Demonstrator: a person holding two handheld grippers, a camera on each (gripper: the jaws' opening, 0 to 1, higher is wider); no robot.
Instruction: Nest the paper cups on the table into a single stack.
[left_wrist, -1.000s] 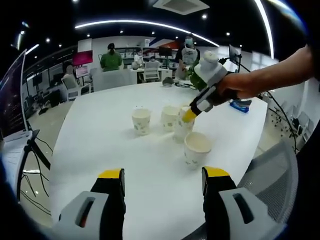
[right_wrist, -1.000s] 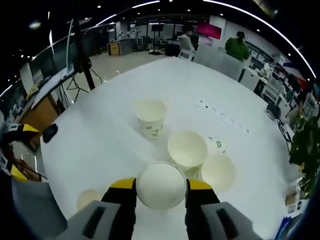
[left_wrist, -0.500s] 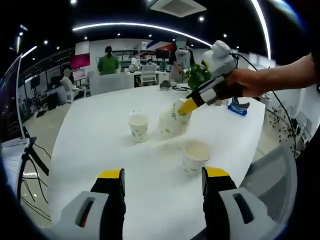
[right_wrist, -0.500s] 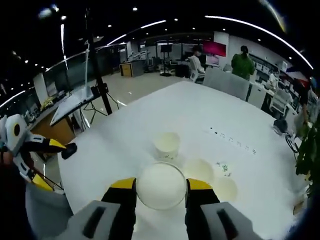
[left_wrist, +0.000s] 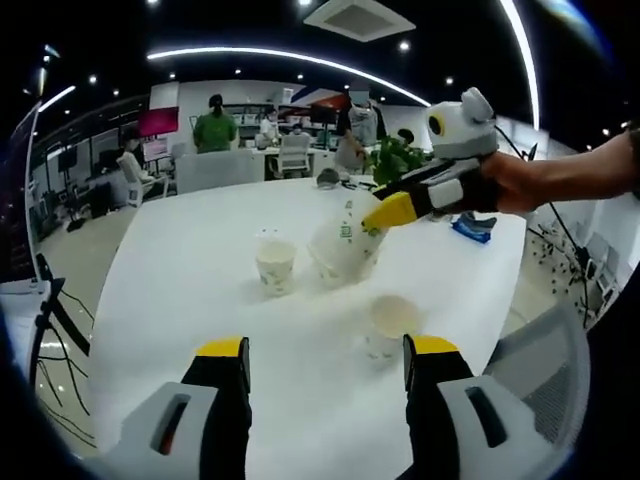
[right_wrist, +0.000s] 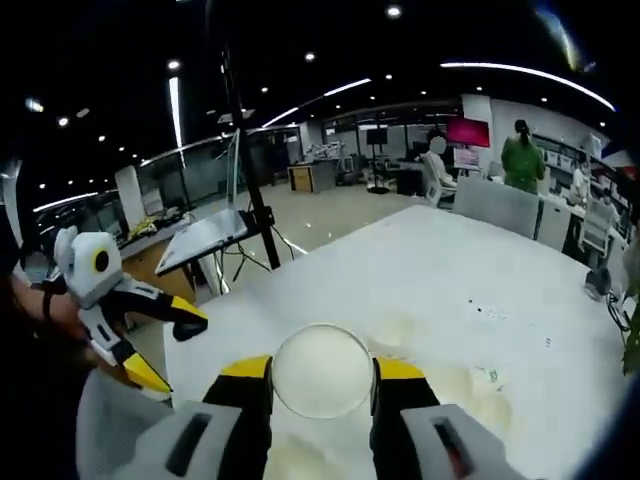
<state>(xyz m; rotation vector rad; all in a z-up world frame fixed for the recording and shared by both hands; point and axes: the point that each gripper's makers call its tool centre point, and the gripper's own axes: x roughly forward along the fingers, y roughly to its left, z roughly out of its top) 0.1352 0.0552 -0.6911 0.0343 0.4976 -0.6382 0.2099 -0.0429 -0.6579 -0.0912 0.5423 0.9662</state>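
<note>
In the left gripper view my right gripper (left_wrist: 388, 212) comes in from the right and holds a white paper cup (left_wrist: 335, 250) tilted above the white table (left_wrist: 170, 290). One printed cup (left_wrist: 275, 265) stands to its left, and an empty one (left_wrist: 392, 322) stands nearer me. My left gripper (left_wrist: 325, 350) is open low in front, with nothing between its jaws. In the right gripper view the right gripper (right_wrist: 322, 366) is shut on the cup (right_wrist: 322, 385), whose round mouth faces the camera. Pale cups (right_wrist: 455, 385) lie blurred on the table (right_wrist: 430, 270) below. The left gripper (right_wrist: 172, 350) stands open at the left.
A blue object (left_wrist: 468, 228) and a green plant (left_wrist: 395, 158) sit at the table's far right end. A grey chair back (left_wrist: 540, 350) stands at the near right edge. A tripod stand (right_wrist: 245, 190) is on the floor beyond the table. People stand at distant desks.
My right gripper has lifted its cup off the table and tipped it on its side, higher above the other cups. The left gripper has stayed open and low.
</note>
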